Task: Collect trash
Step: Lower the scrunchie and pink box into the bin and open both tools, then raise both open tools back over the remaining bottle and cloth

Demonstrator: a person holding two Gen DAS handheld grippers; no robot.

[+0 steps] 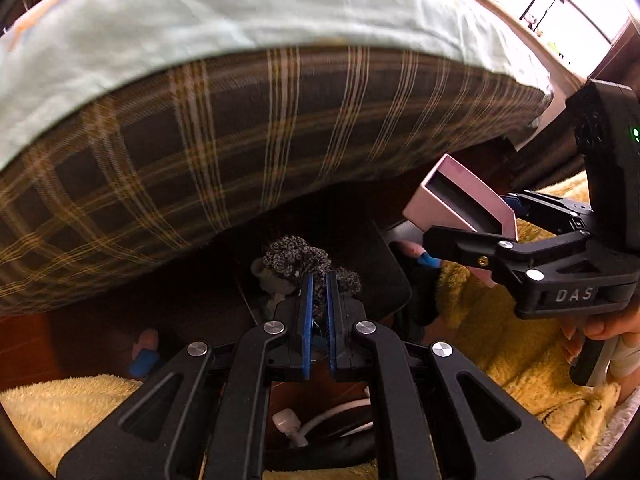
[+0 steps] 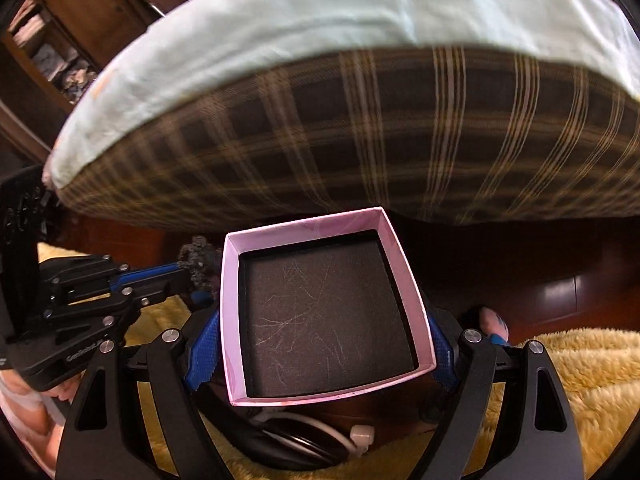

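Note:
My left gripper (image 1: 319, 280) is shut on a crumpled grey-black knitted scrap (image 1: 304, 256) and holds it above the dark floor under the bed. It also shows at the left of the right wrist view (image 2: 188, 270), with the scrap (image 2: 198, 260) just left of the box. My right gripper (image 2: 320, 344) is shut on an open pink box (image 2: 390, 236) with a black liner (image 2: 324, 312). In the left wrist view the right gripper (image 1: 472, 220) holds the box (image 1: 456, 188) up at the right, its opening facing left.
A bed with a plaid brown mattress side (image 1: 260, 128) and pale green sheet (image 1: 240, 12) fills the top. A fluffy yellow rug (image 2: 568, 380) lies below. White cables and a plug (image 1: 288, 424) lie on the wood floor. A foot with a blue-painted toenail (image 2: 494, 326) is near.

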